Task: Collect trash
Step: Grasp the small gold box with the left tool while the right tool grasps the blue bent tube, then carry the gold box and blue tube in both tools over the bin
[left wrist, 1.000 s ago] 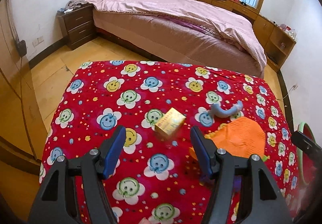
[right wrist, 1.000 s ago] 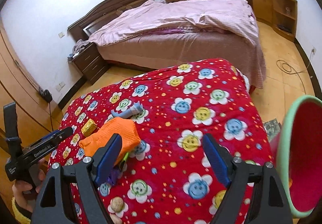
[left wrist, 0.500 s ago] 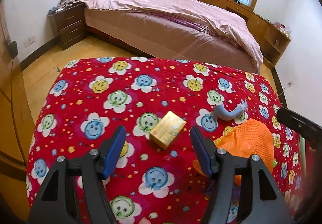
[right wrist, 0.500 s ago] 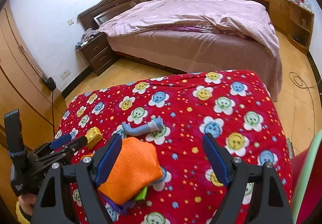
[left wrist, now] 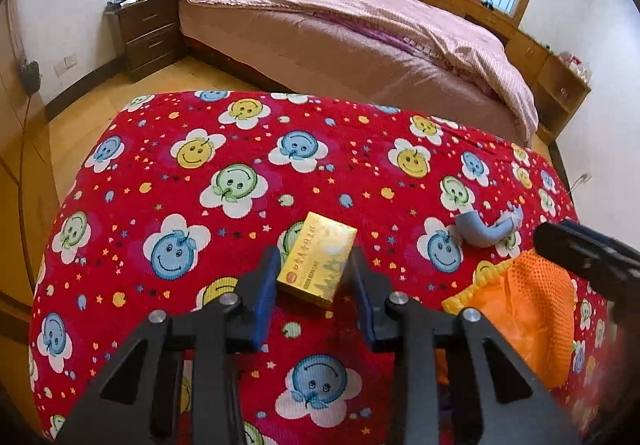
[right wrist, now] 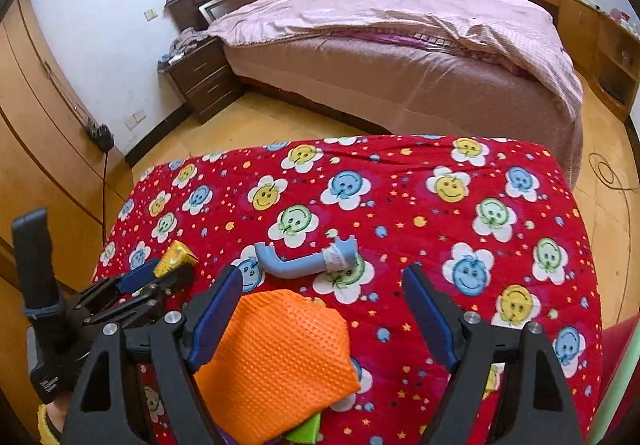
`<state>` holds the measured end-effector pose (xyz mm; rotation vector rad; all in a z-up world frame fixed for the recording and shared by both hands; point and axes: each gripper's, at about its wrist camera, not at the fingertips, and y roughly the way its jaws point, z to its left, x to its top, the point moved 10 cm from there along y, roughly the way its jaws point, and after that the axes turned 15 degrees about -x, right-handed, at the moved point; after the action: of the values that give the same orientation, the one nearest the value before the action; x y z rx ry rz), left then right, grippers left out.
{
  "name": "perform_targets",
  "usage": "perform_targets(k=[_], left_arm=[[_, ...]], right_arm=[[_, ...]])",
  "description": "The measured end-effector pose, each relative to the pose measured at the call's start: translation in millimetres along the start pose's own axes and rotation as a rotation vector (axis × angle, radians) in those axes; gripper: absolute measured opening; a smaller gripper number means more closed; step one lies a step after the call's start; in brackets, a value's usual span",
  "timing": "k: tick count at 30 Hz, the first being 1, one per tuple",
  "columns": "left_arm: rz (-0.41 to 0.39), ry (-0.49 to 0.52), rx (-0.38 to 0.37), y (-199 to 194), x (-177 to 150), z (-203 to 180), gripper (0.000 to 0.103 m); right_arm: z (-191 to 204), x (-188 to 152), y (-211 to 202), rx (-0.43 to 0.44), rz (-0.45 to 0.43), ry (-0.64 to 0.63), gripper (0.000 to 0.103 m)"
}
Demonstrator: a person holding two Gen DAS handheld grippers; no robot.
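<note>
A small gold box [left wrist: 318, 265] lies on the red smiley-flower cloth [left wrist: 240, 149]. My left gripper [left wrist: 314, 281] has narrowed around the box's near end, its blue pads [left wrist: 267, 285] close to or touching both sides. In the right wrist view the box [right wrist: 174, 256] shows between the left gripper's fingers. My right gripper [right wrist: 320, 309] is open above an orange mesh cloth [right wrist: 276, 361], with a grey-blue bent tube [right wrist: 304, 265] just beyond. The tube [left wrist: 486, 231] and orange cloth [left wrist: 520, 309] sit right of the box.
A red bin with a green rim [right wrist: 618, 377] stands at the table's right edge. A green scrap [right wrist: 304, 431] lies under the orange cloth. A bed with a pink cover [left wrist: 360, 25], a nightstand [left wrist: 146, 33] and wooden floor lie beyond the table.
My left gripper moved forward to the gold box and its jaws narrowed around it. My right gripper came in over the orange cloth, staying open.
</note>
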<state>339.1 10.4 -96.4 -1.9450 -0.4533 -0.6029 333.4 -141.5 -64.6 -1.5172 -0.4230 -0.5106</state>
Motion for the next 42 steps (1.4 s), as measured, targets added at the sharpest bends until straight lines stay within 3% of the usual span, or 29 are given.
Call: perform_targets(k=[11, 18, 20, 23, 33, 42], left_arm=[[-0.037, -0.036, 0.032, -9.5, -1.1, 12.6, 0.035], [-0.037, -0.041, 0.037, -10.7, -1.0, 13.6, 0.035], [-0.037, -0.040, 0.040, -11.1, -1.4, 13.4, 0.035], [-0.037, -0.039, 0.042, -14.1, -1.1, 12.6, 0.035], [-0.063, -0.012, 0.030, -38.4, 3.4, -4.9, 0.035], [-0.062, 0.028, -0.052, -59.4, -6.8, -54.3, 0.035]], right_arm=[[24.7, 4.6, 32.6, -0.068, 0.043, -0.128, 0.086], [30.2, 0.0, 51.4, -0.089, 0.087, -0.136, 0.085], [27.6, -0.6, 53.2, -0.108, 0.080, -0.137, 0.075], [24.6, -0.6, 50.1, -0.104, 0.065, -0.125, 0.074], [1.5, 5.8, 10.4, -0.046, -0.004, 0.006, 0.074], [-27.7, -9.1, -44.9, -0.019, -0.046, 0.105, 0.074]])
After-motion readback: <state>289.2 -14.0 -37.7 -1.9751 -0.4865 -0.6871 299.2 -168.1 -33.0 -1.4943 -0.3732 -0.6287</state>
